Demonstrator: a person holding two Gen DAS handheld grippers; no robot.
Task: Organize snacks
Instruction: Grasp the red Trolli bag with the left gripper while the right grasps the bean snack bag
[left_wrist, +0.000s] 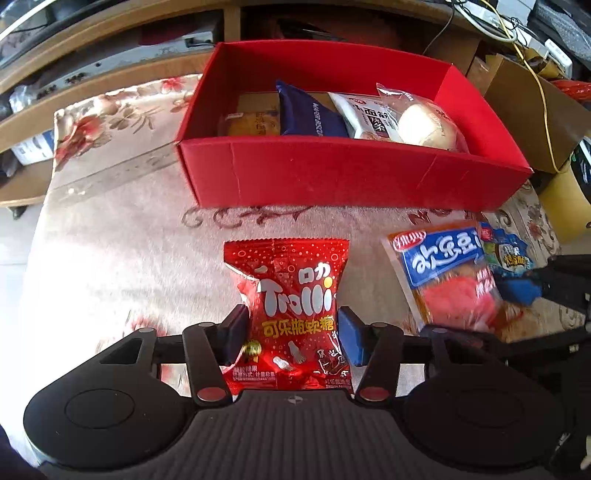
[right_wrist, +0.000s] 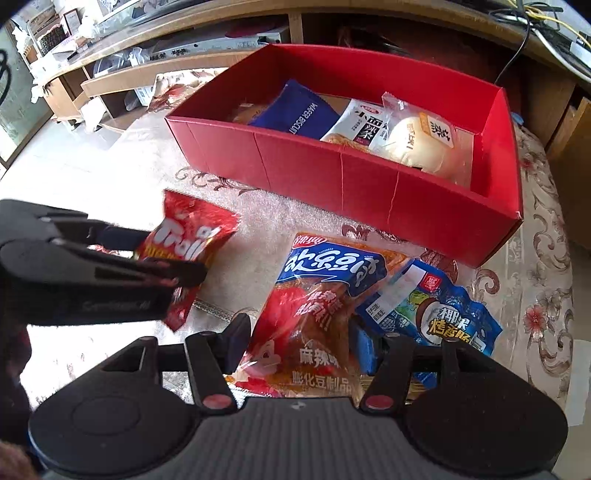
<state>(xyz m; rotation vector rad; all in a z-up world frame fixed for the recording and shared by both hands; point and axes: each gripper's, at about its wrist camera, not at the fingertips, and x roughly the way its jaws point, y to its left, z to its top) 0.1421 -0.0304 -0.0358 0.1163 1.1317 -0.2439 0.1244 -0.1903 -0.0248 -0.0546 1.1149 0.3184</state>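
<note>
Snacks lie partly in the red box (left_wrist: 347, 177) and partly loose on the flowered cloth (left_wrist: 122, 236) of the table in front of it. In the box I see a dark blue biscuit pack (left_wrist: 310, 112), a white pack with dark print (left_wrist: 364, 118) and a clear-wrapped bun (left_wrist: 424, 125) side by side, with a yellowish pack (left_wrist: 251, 123) at the left end. My left claw (left_wrist: 293, 334) is clamped on the lower part of the red candy bag (left_wrist: 295, 295), its pads pressing both sides so the bag pinches at the waist. My right claw (right_wrist: 301, 345) grips the orange bag with the blue label (right_wrist: 317, 314) between its pads. A blue coconut snack pack (right_wrist: 439, 317) lies just beside that bag, partly overlapping it, near the box's front right corner.
</note>
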